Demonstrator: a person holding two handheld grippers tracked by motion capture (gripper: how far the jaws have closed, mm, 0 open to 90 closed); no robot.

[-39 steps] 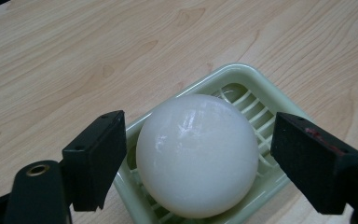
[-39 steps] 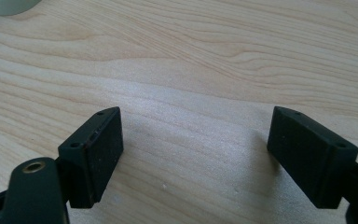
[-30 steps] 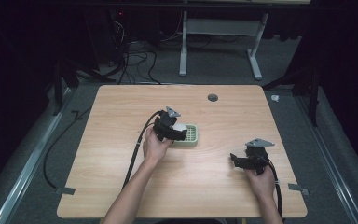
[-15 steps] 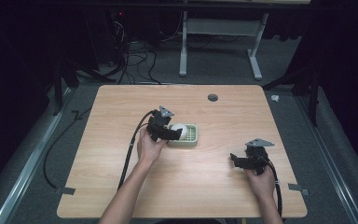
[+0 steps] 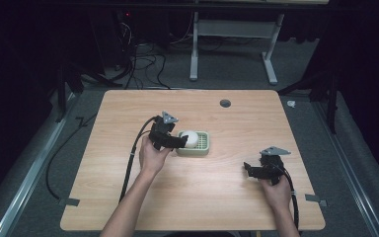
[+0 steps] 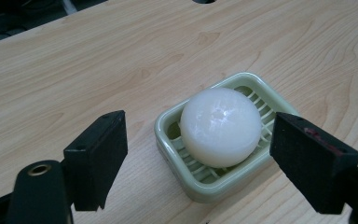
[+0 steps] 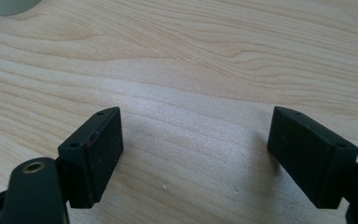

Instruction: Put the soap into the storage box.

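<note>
Left hand-held gripper (image 6: 198, 154) drawn back from white soap (image 6: 221, 126) in green dish (image 6: 205, 184), jaws spread; right hand-held gripper (image 7: 193, 149) spread, idle.

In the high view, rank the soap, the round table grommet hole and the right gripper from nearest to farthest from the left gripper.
1. White soap, in the green dish, just beyond the left gripper.
2. Grommet hole, toward the table's far edge.
3. Right gripper, off at the near right, over bare wood.

Left gripper (image 5: 180, 141) and right gripper (image 5: 248, 168) both hold jaws spread wide.
</note>
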